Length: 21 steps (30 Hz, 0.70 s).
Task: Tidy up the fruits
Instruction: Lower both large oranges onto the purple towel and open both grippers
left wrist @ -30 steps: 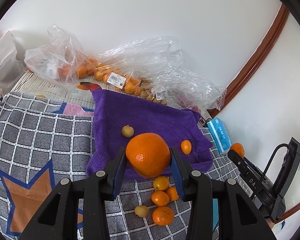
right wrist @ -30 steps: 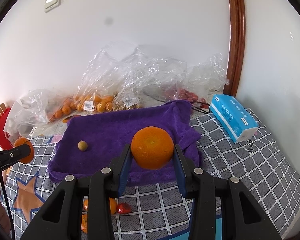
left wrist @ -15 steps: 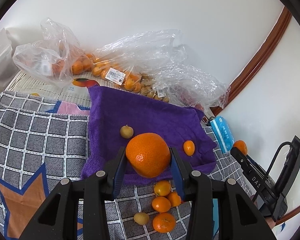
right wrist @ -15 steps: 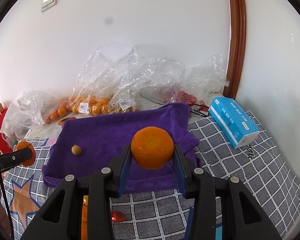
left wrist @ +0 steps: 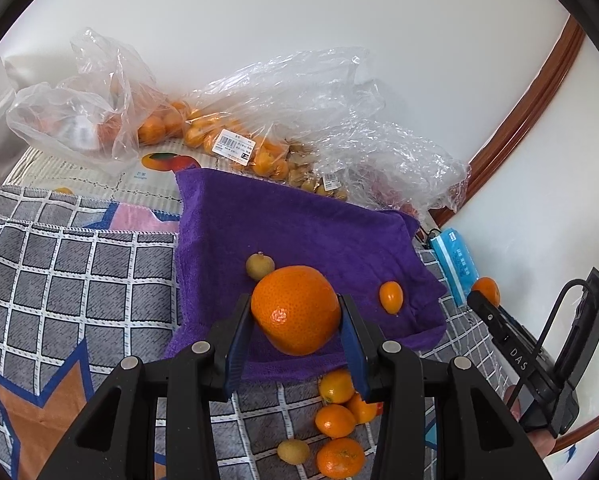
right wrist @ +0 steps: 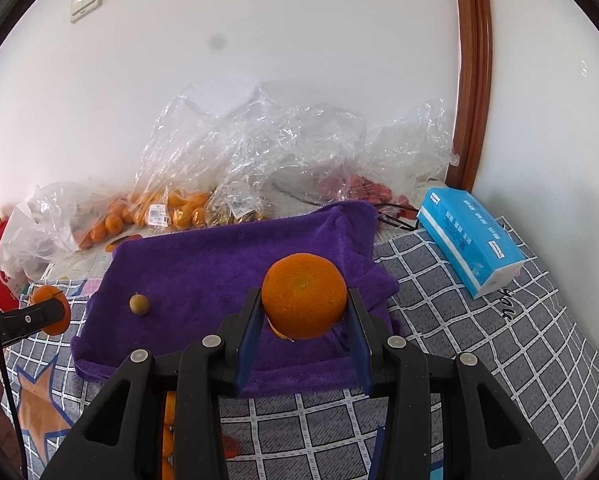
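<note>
A purple towel (left wrist: 299, 224) lies spread on the checked cloth, with a small tan longan (left wrist: 260, 266) and a kumquat (left wrist: 391, 297) resting on it. My left gripper (left wrist: 294, 305) is shut on a large orange (left wrist: 299, 320) above the towel's near edge. In the right wrist view my right gripper (right wrist: 304, 297) is shut on a second large orange (right wrist: 303, 280) over the towel (right wrist: 219, 264), right of the longan (right wrist: 139, 304). Each view shows the other gripper's tip with its orange: the right one (left wrist: 484, 292), the left one (right wrist: 49, 312).
Several loose small oranges and a longan (left wrist: 335, 420) lie on the checked cloth just in front of the towel. Clear plastic bags of fruit (left wrist: 235, 140) line the wall behind. A blue tissue pack (right wrist: 471, 240) sits at the right near the wooden door frame (right wrist: 473, 80).
Both grippers have crept forward and slightly down over the towel, each keeping its orange. The towel and loose fruit sit lower in both views.
</note>
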Available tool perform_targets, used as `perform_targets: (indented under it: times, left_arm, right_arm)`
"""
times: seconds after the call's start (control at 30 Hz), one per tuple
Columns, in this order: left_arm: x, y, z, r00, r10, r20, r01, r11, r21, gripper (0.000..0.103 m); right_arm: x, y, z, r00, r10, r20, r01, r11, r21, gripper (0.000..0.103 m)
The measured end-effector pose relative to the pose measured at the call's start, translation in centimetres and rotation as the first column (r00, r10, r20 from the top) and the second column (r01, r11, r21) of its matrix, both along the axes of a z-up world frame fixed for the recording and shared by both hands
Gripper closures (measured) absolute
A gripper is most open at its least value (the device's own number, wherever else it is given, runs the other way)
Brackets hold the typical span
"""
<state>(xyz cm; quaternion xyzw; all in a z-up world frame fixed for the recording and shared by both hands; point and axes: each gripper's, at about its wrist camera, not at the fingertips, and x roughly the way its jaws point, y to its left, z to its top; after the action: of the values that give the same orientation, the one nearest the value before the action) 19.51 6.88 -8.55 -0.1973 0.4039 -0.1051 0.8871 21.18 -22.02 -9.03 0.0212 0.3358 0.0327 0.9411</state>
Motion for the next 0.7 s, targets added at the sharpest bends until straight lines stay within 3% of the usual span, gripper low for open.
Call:
perform_targets:
  times: [0.33,0.7]
  left_arm:
    - [0.8,1.8,-1.6,0.998,0.040,-0.039,-0.039,0.999,0.020,0.063]
    - [3.3,0.3,-3.5,0.996,0.023,-0.089,-0.020,0.999,0.026,0.063]
  right_arm:
    - [1.5,-0.6,-1.3,1.000,-0.007,-0.013,0.007,1.000,0.004,0.063]
    - [3.6,-1.7,-4.4,0.997,0.006,-0.078,-0.004,1.000,0.020,0.063]
